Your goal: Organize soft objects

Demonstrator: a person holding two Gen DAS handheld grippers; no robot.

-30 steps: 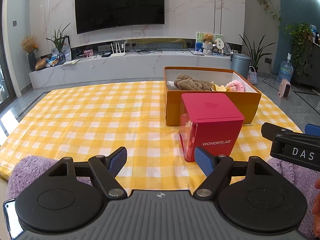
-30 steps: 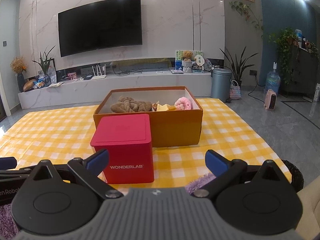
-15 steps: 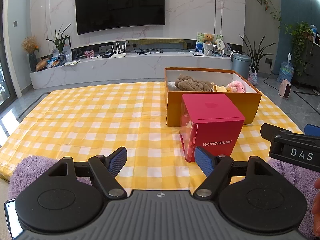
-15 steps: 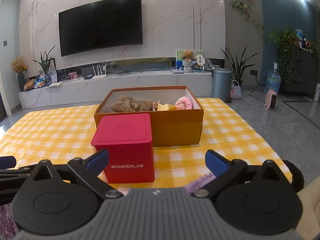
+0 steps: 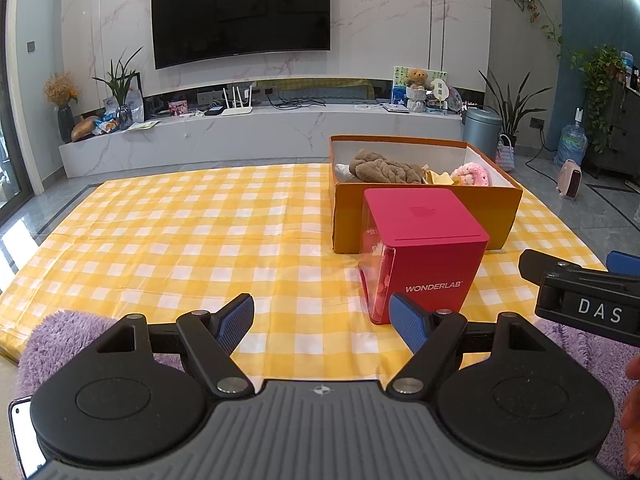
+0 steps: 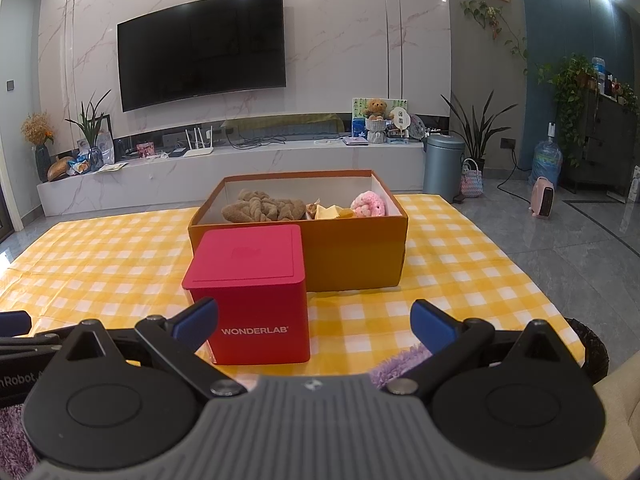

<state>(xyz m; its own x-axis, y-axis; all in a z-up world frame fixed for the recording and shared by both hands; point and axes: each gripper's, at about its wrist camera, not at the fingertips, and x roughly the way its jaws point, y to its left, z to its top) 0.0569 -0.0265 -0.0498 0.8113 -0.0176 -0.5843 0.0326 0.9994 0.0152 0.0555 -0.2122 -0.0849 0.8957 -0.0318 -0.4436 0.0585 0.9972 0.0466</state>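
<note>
An orange cardboard box (image 5: 424, 216) (image 6: 352, 256) stands on the yellow checked cloth (image 5: 180, 240). Inside it lie a brown plush toy (image 5: 384, 168) (image 6: 264, 208), a yellow soft item (image 6: 330, 212) and a pink fluffy item (image 5: 472, 174) (image 6: 369, 204). A red WONDERLAB box (image 5: 424, 248) (image 6: 252, 292) sits closed in front of it. My left gripper (image 5: 322, 322) is open and empty, low over the cloth's near edge. My right gripper (image 6: 314, 322) is open and empty too, just short of the red box; part of it (image 5: 588, 300) shows in the left wrist view.
A purple fluffy rug (image 5: 60, 340) (image 6: 396, 364) lies under both grippers at the cloth's near edge. Behind stand a white TV bench (image 6: 240, 168), a wall TV (image 5: 240, 12), a grey bin (image 6: 442, 168), plants and a pink heater (image 6: 544, 198).
Both views have shifted very slightly; the boxes and toys stay put and both grippers stay open.
</note>
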